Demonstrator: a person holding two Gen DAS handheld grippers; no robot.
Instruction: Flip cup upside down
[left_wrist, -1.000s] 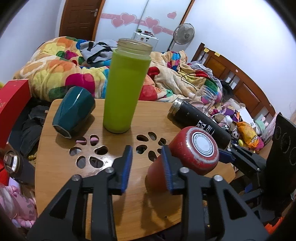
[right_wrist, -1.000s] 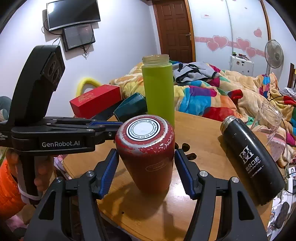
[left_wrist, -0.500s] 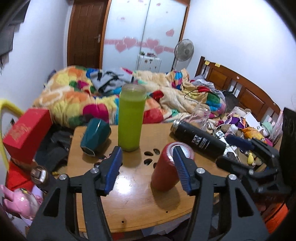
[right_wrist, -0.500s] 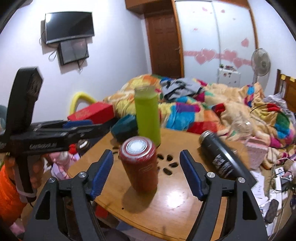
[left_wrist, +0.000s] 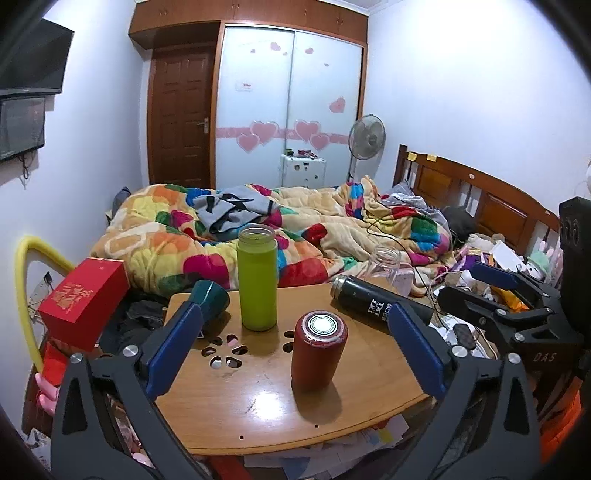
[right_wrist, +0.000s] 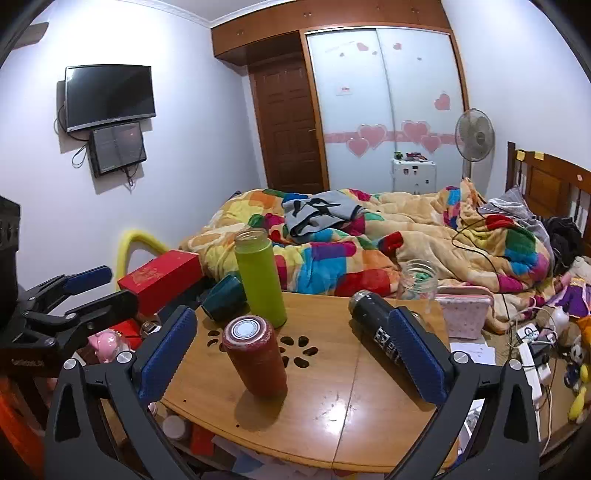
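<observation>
A red cup (left_wrist: 318, 350) stands upside down on the wooden table (left_wrist: 258, 417), its round base with a white label facing up; it also shows in the right wrist view (right_wrist: 255, 360). My left gripper (left_wrist: 295, 343) is open and empty, held back from the table and above it. My right gripper (right_wrist: 291, 350) is open and empty too, pulled back from the cup. Each gripper shows in the other's view, the right one (left_wrist: 495, 291) at the right and the left one (right_wrist: 81, 291) at the left.
A tall green bottle (left_wrist: 257, 278) stands behind the red cup. A dark teal cup (left_wrist: 210, 297) lies on its side at the table's far left. A black flask (left_wrist: 373, 304) lies at the right. A red box (left_wrist: 83, 302) sits left. A bed with a colourful blanket (left_wrist: 295, 229) lies beyond.
Both grippers have opened wide and pulled back and up from the table. The right gripper let go of the red cup, which stays standing upside down.
</observation>
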